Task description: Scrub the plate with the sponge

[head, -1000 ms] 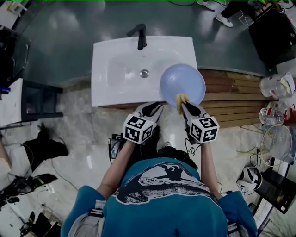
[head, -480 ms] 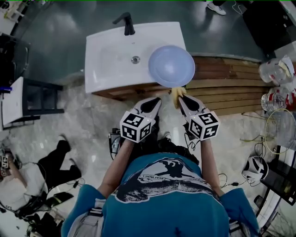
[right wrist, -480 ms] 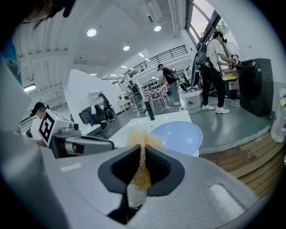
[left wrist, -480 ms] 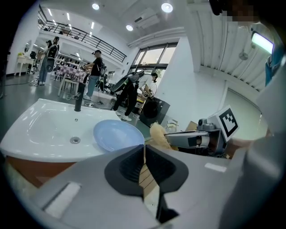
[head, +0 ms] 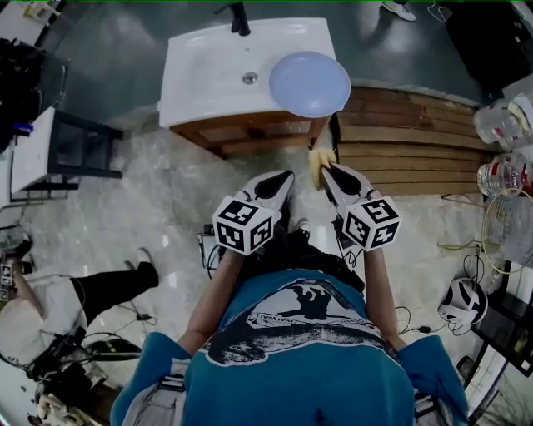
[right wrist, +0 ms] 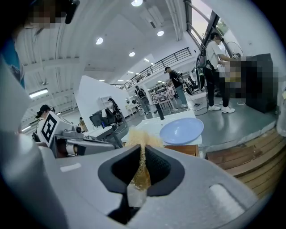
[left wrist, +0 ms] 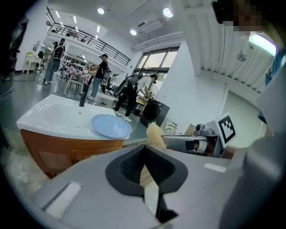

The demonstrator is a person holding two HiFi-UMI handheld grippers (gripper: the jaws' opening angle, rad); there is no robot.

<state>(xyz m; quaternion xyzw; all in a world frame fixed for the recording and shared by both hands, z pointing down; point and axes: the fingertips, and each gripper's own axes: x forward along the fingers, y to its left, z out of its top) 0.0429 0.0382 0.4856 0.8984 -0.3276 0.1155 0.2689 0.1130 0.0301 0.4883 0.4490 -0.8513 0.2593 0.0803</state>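
Round pale-blue plate point(head: 310, 83) lies flat on right rim of white washbasin point(head: 208, 75), well apart from both tools; right tool point(head: 327, 175) clamped on yellow fibrous sponge point(head: 317, 158), presumably ready for scrubbing; left tool point(head: 285, 178) jaws have just closed on nothing, so plate is unsteadied.

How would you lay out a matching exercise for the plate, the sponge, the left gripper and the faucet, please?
Things:
1. plate
2. sponge
3. left gripper
4. faucet

States:
A. black, at the back edge of the sink
B. shut, with nothing between the jaws
C. pinched in the right gripper
D. pale blue, resting on the sink's corner

Pairs: 1-D, 2-C, 3-B, 4-A
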